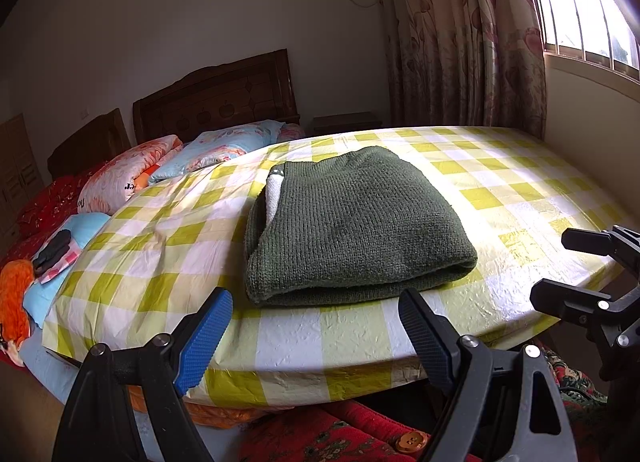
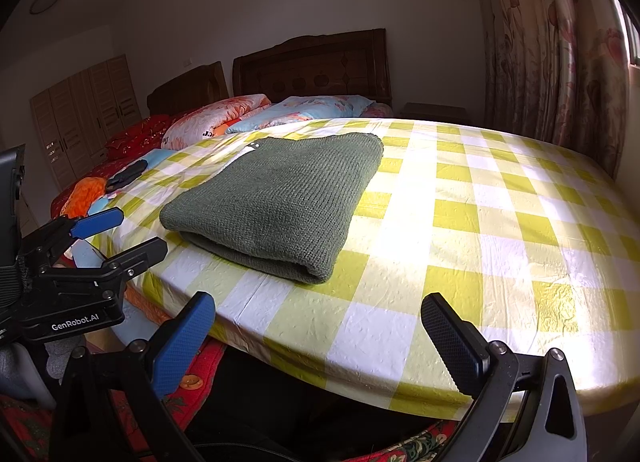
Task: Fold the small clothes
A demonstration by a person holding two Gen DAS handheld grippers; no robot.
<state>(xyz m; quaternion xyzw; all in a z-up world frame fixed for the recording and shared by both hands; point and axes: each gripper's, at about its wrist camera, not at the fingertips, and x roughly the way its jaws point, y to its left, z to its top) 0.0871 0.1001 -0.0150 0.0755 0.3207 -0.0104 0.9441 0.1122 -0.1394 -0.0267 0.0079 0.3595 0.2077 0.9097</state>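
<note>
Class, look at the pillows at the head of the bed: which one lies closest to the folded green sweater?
The light blue floral pillow: it lies against the checked cloth just behind the green sweater. The orange-and-white pillow lies farther off, to its left.

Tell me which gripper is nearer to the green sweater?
Left. The left gripper sits just before the green sweater, its near fold. The right gripper is off to its right side, further away.

You work in a home bedroom, with a carved wooden headboard (image 1: 216, 97), floral pillows (image 1: 224, 147) and patterned curtains (image 1: 460, 41) by the window (image 1: 584, 1).
</note>
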